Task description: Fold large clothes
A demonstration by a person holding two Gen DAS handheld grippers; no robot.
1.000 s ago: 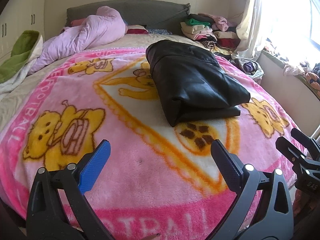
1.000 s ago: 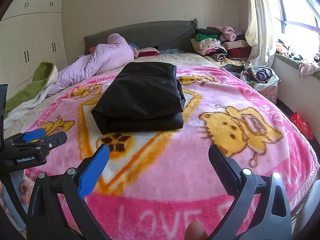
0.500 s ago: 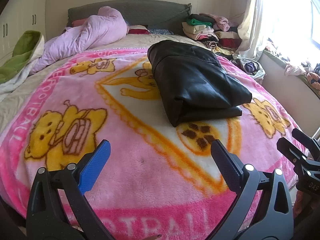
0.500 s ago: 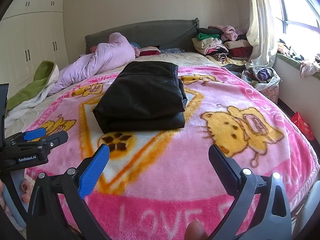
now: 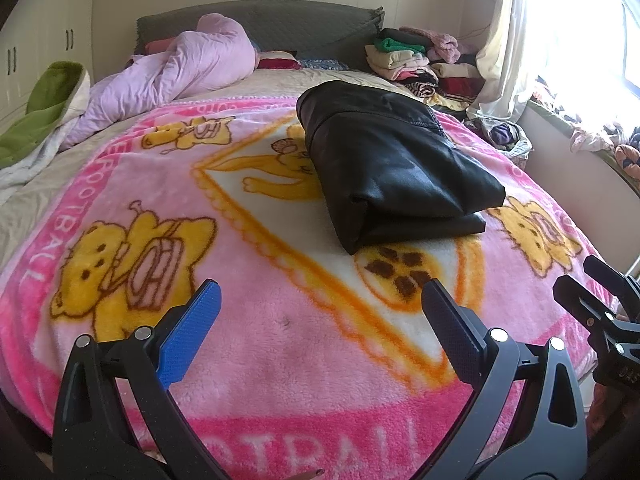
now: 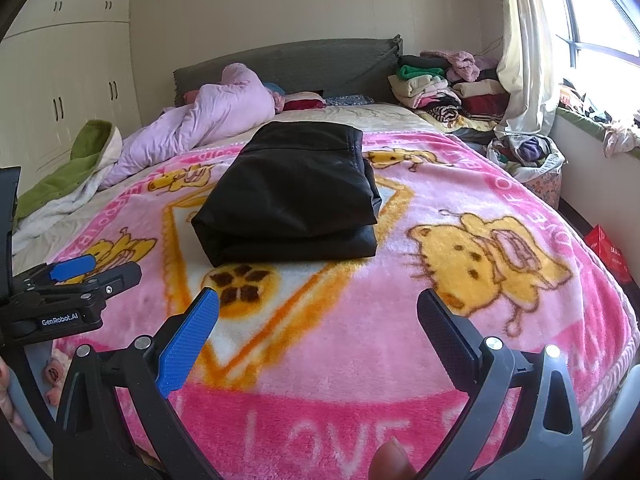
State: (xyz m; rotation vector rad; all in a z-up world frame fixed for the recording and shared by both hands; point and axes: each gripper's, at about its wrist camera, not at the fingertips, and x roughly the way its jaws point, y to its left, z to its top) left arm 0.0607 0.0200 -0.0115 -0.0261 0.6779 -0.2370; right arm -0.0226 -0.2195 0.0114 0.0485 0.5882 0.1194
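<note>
Barely shifted since earlier frames: both tools drifted slightly. Black garment [image 6: 292, 196] folded compact, mid-bed on pink blanket [image 6: 400, 320]. Left tool [image 5: 320, 320], right tool [image 6: 318, 322] spread, empty, short of garment. Fold looks done.

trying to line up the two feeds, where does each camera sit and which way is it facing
Left wrist: sits on the left tongs, open, at the bed's foot, facing the headboard; the folded black garment lies ahead to the right, the right tongs at the right edge.
Right wrist: sits on the right tongs, open, facing the headboard; the garment lies ahead to the left, the left tongs at the left edge, a fingertip at the bottom.
Shared: garment, pink blanket, lilac duvet.
</note>
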